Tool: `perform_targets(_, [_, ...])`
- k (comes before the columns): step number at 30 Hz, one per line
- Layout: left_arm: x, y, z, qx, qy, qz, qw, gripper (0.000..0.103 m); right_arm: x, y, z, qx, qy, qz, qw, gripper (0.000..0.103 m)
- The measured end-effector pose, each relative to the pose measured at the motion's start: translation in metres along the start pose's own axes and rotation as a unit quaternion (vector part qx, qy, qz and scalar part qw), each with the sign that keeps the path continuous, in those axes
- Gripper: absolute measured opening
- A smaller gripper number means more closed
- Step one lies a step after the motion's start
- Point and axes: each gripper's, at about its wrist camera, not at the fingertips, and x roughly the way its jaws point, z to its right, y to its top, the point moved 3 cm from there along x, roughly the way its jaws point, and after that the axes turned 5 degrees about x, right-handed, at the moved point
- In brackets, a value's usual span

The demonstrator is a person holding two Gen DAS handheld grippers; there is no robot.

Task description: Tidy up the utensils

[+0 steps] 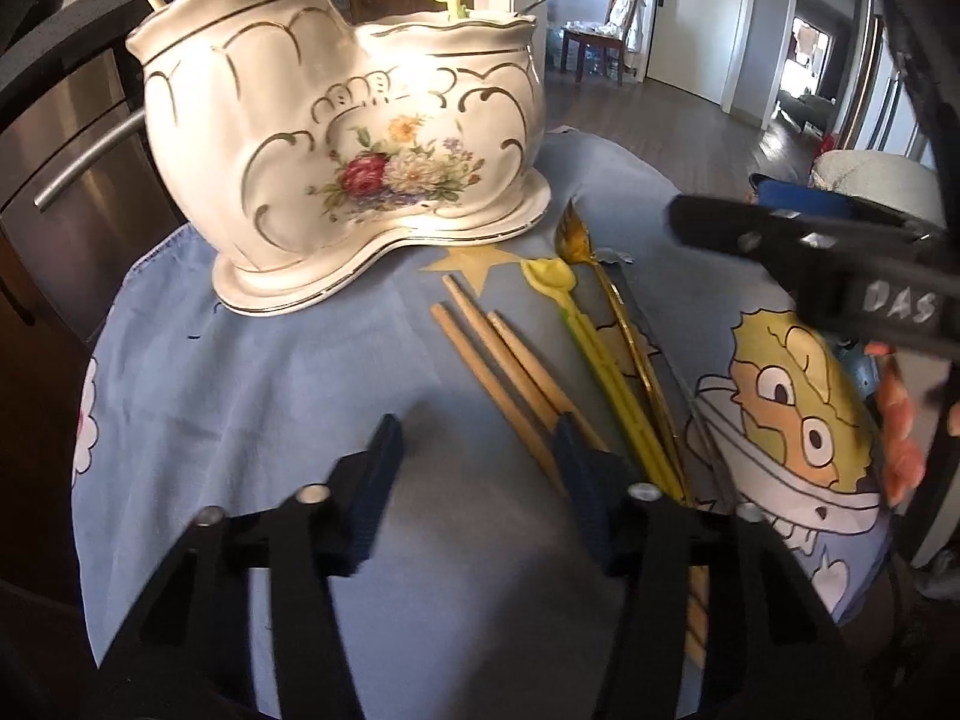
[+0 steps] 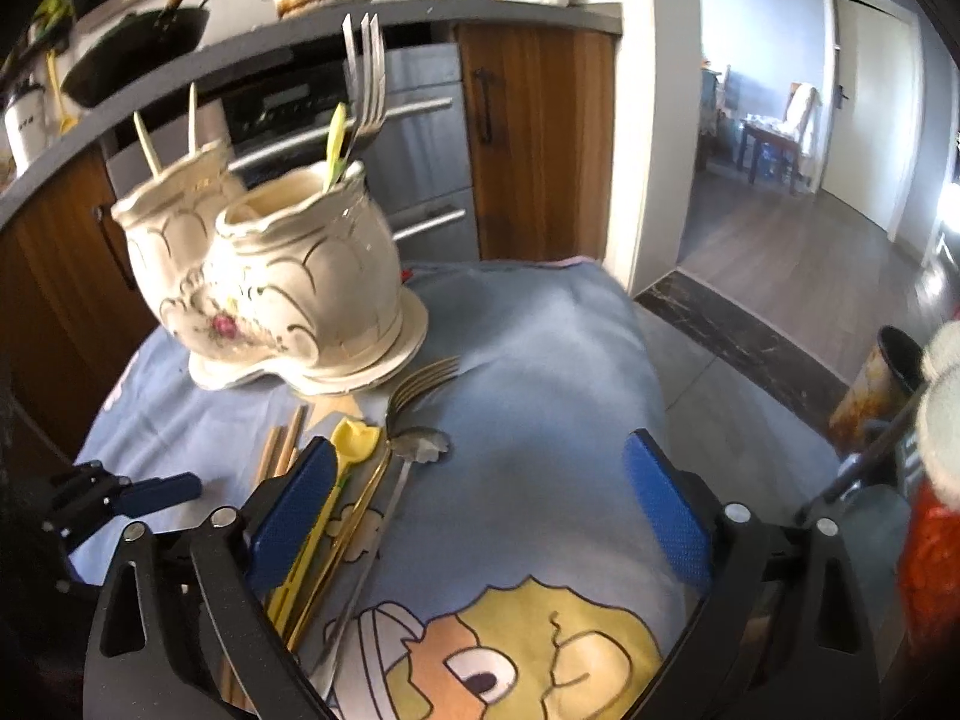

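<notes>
Blue cloth (image 1: 252, 396): holder (image 1: 336, 138), chopsticks (image 1: 492, 360), spoons (image 1: 576, 324).

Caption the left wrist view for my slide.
Open left gripper above wooden chopsticks beside a yellow spoon, near the floral ceramic holder.

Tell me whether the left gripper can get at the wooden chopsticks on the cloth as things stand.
Probably yes. The left gripper hangs low over the blue cloth, nothing between its fingers, and one fingertip already overlaps the wooden chopsticks. They lie uncovered, but the yellow spoon lies close alongside.
</notes>
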Motion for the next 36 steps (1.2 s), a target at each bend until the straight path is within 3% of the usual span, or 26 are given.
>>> perform_targets(1, [0.0,0.0,0.0,0.0,-0.003,0.0,1.0,0.047,0.004,0.0,-0.003,-0.002,0.006,-0.006,1.0,0.088])
perform_targets(3, [-0.001,0.001,0.002,0.0,-0.009,0.001,1.0,0.041,0.012,0.001,-0.01,-0.012,0.013,-0.017,1.0,0.068])
perform_targets(5, [0.0,0.004,0.006,0.004,-0.013,0.0,0.9999,0.027,0.02,0.002,-0.018,-0.026,0.017,-0.026,0.999,0.056])
perform_targets(7, [0.001,0.008,0.012,0.006,-0.016,0.0,0.9998,0.02,0.027,0.004,-0.024,-0.033,0.023,-0.032,0.999,0.044])
perform_targets(9, [0.003,0.01,0.012,0.0,-0.017,0.001,0.9999,0.02,0.034,0.005,-0.028,-0.036,0.025,-0.038,0.998,0.031])
perform_targets(16, [0.014,0.019,0.009,-0.023,-0.043,-0.006,0.9988,0.02,0.051,0.005,-0.035,-0.041,0.034,-0.046,0.998,0.012])
perform_targets(17, [0.015,0.021,0.009,-0.022,-0.046,-0.006,0.9987,0.016,0.052,0.005,-0.034,-0.04,0.036,-0.047,0.997,0.007])
perform_targets(18, [0.016,0.022,0.008,-0.02,-0.047,-0.007,0.9986,0.011,0.052,0.006,-0.034,-0.038,0.038,-0.047,0.997,0.006])
perform_targets(22, [0.018,0.025,0.003,-0.021,-0.067,-0.013,0.9974,0.008,0.045,0.005,-0.032,-0.033,0.045,-0.039,0.998,0.005])
perform_targets(25, [0.015,0.025,-0.002,-0.014,-0.066,-0.015,0.9976,0.0,0.037,0.002,-0.03,-0.028,0.052,-0.033,0.998,0.005])
perform_targets(30, [0.018,0.018,-0.019,-0.037,-0.063,-0.034,0.9968,0.0,0.026,-0.001,-0.027,-0.021,0.06,-0.025,0.998,0.005])
perform_targets(36, [0.006,0.021,-0.005,-0.05,-0.077,-0.017,0.9957,0.002,0.012,-0.004,-0.029,-0.025,0.064,-0.013,0.998,0.005])
